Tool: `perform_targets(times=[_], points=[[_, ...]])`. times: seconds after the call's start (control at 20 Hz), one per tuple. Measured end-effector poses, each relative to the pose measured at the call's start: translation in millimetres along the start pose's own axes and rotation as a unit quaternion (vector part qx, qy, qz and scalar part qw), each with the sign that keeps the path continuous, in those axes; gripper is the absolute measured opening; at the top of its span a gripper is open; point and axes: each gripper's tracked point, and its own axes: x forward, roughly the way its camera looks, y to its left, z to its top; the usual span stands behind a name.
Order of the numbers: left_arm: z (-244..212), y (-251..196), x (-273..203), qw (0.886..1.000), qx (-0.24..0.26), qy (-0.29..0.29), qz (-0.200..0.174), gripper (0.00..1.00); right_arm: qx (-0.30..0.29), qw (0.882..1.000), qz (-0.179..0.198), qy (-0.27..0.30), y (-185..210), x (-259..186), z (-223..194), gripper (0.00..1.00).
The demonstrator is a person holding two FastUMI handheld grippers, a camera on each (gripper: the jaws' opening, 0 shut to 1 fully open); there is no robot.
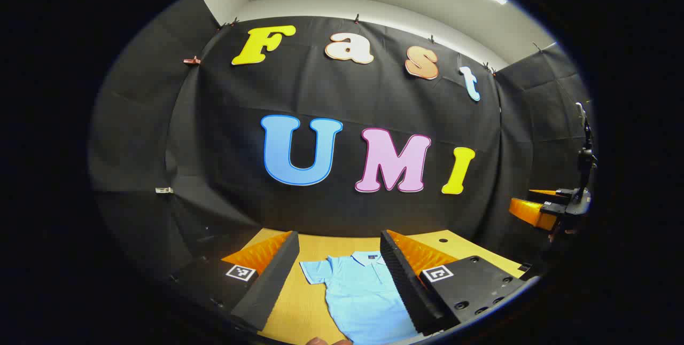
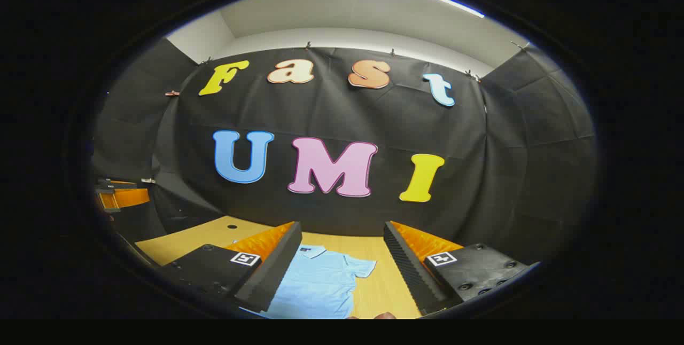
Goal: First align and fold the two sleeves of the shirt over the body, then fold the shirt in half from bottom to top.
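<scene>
Shirt (image 1: 358, 291) first: a light blue polo lies flat on the wooden bench (image 1: 299, 302), collar at twelve o'clock toward the booth wall and hem at six o'clock toward the person. In the left gripper view one short sleeve (image 1: 315, 271) spreads out toward nine o'clock; in the right gripper view the other sleeve (image 2: 359, 266) spreads toward three o'clock. Both sleeves lie open, so by my reading no fold has begun.

The left tool (image 1: 339, 275) has its jaws set wide apart and holds nothing; it hovers above the bench with the shirt framed between its fingers (image 1: 267, 281). The right tool (image 2: 342, 265) is likewise wide open and empty, raised above the cloth. The right tool also shows at three o'clock in the left gripper view, well apart from the shirt.

Risks from here, as I judge them: the fabric looks thin and limp, so a pinch taken too deep may gather both layers of the body and drag the whole shirt instead of one sleeve. A pinch too shallow may slip off the cuff mid-fold. If the two sleeves are brought in unevenly, the later bottom-to-top fold will land crooked. Pressing down hard could also scrape a finger on the bench and wrinkle the cloth.
</scene>
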Motion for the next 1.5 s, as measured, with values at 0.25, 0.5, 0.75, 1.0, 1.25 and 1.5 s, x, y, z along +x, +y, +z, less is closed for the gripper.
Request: perform_targets(times=[0.25,0.5,0.75,1.0,1.25,1.5], points=[[3.1,-5.7,7.5,1.0,-0.004,-0.002,-0.012,0.98,-0.012,1.0,0.0,0.006,-0.9,1.8,-4.0,0.97],[6.8,-3.6,11.4,1.0,-0.001,-0.009,-0.013,0.97,-0.019,1.0,0.0,0.005,-2.3,7.3,-1.3,0.97],[7.8,-6.1,19.2,1.0,-0.003,-0.008,-0.021,0.98,-0.02,1.0,-0.007,0.004,-7.8,12.5,3.9,0.95],[6.1,-7.9,27.2,1.0,-0.003,-0.011,-0.026,0.97,-0.029,0.999,0.002,0.021,-16.3,31.1,-10.7,0.97],[-1.9,-9.8,39.2,1.0,-0.001,0.0,-0.024,0.98,-0.02,0.996,0.037,0.075,-30.9,85.1,-52.5,0.97],[-11.2,-12.1,65.7,1.0,0.012,0.015,-0.005,0.97,-0.026,0.988,0.063,0.139,-57.3,171.1,-128.6,0.97]])
